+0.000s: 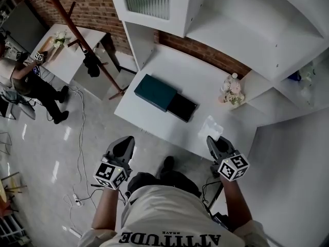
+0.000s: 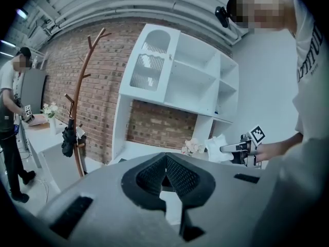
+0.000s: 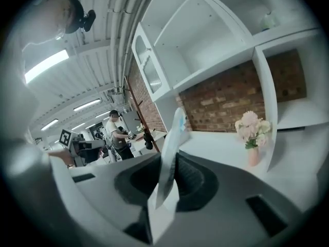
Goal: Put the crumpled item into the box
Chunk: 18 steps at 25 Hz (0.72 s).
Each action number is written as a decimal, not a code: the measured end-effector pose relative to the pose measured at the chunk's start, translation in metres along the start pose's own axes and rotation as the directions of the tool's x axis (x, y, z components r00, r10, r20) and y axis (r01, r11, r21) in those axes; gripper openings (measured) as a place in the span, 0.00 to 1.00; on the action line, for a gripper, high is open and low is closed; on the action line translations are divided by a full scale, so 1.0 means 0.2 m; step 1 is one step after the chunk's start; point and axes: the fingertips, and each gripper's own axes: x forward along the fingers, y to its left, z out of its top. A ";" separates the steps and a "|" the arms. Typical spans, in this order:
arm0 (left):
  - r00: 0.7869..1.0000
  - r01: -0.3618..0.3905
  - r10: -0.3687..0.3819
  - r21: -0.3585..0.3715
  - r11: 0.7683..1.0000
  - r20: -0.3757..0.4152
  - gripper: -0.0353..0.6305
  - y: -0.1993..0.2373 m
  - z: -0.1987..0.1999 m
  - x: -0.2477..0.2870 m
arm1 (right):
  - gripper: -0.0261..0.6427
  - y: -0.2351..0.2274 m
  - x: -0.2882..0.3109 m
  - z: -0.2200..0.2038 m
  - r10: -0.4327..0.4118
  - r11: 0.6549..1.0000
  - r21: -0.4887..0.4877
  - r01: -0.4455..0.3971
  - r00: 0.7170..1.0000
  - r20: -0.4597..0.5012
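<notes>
Table point(image 1: 164, 68) carries the teal box point(image 1: 156, 92) left of centre, well apart from both grippers. Left gripper point(image 2: 165, 170) is clenched on nothing. Right gripper point(image 3: 167, 184) pinches the crumpled item point(image 3: 170, 143) over the table's near right edge. It looks thin, light, floppy and probably slippery, so a bunched fold is the best hold.

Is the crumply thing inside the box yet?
Out. The right tool is shut on the crumpled item, apart from the box on the table.

Both forearms point(image 1: 105, 210) reach up from the frame's bottom. The left gripper point(image 1: 125, 142), lower left, has its jaws together and empty. The right gripper point(image 1: 213, 141), lower right, pinches a pale sheet point(image 3: 169, 153).
</notes>
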 end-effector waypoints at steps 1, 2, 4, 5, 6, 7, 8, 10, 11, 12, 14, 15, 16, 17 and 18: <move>1.000 -0.002 0.002 -0.003 1.000 -0.004 0.09 0.00 -0.01 0.02 | 0.15 -0.02 0.03 -0.02 0.010 1.000 0.013 -0.010 1.000 -0.012; 1.000 -0.004 0.004 -0.006 1.000 -0.008 0.09 0.00 -0.01 0.04 | 0.15 -0.05 0.06 -0.03 0.018 1.000 0.026 -0.018 1.000 -0.024; 1.000 -0.006 0.006 -0.012 1.000 -0.017 0.09 0.00 -0.02 0.07 | 0.15 -0.08 0.11 -0.06 0.030 0.999 0.044 -0.028 0.998 -0.047; 1.000 -0.007 0.006 -0.013 1.000 -0.020 0.09 0.00 -0.02 0.08 | 0.15 -0.09 0.13 -0.06 0.033 0.998 0.050 -0.031 0.998 -0.057; 1.000 -0.006 0.006 -0.013 1.000 -0.022 0.09 0.00 -0.02 0.10 | 0.15 -0.11 0.16 -0.07 0.036 0.998 0.055 -0.032 0.997 -0.067; 1.000 -0.006 0.006 -0.012 1.000 -0.025 0.09 0.01 -0.02 0.11 | 0.15 -0.12 0.18 -0.08 0.037 0.998 0.061 -0.033 0.996 -0.076; 1.000 -0.005 0.005 -0.010 1.000 -0.028 0.09 0.01 -0.03 0.13 | 0.15 -0.13 0.21 -0.09 0.038 0.997 0.069 -0.033 0.996 -0.083; 0.999 0.000 0.000 -0.012 1.000 -0.036 0.09 0.04 -0.04 0.15 | 0.15 -0.15 0.28 -0.11 0.040 0.995 0.095 -0.031 0.994 -0.097; 0.999 0.003 -0.004 -0.015 1.000 -0.040 0.09 0.05 -0.05 0.16 | 0.15 -0.15 0.31 -0.12 0.040 0.994 0.109 -0.029 0.994 -0.103; 0.999 0.006 -0.007 -0.019 1.000 -0.044 0.09 0.07 -0.06 0.18 | 0.15 -0.16 0.34 -0.13 0.038 0.992 0.123 -0.025 0.993 -0.110; 0.999 0.013 -0.015 -0.024 1.000 -0.049 0.09 0.11 -0.07 0.21 | 0.15 -0.17 0.40 -0.15 0.033 0.989 0.145 -0.015 0.992 -0.123; 0.999 0.017 -0.019 -0.027 0.999 -0.051 0.09 0.14 -0.07 0.23 | 0.15 -0.17 0.44 -0.16 0.031 0.988 0.155 -0.010 0.991 -0.130; 0.998 0.022 -0.024 -0.030 0.999 -0.053 0.09 0.16 -0.08 0.24 | 0.15 -0.17 0.46 -0.17 0.026 0.987 0.163 -0.004 0.990 -0.136; 0.998 0.028 -0.030 -0.034 0.999 -0.054 0.09 0.18 -0.08 0.26 | 0.15 -0.18 0.49 -0.18 0.021 0.985 0.171 0.004 0.989 -0.143; 0.998 0.035 -0.037 -0.037 0.999 -0.056 0.09 0.21 -0.08 0.28 | 0.15 -0.19 0.52 -0.20 0.012 0.984 0.177 0.015 0.989 -0.151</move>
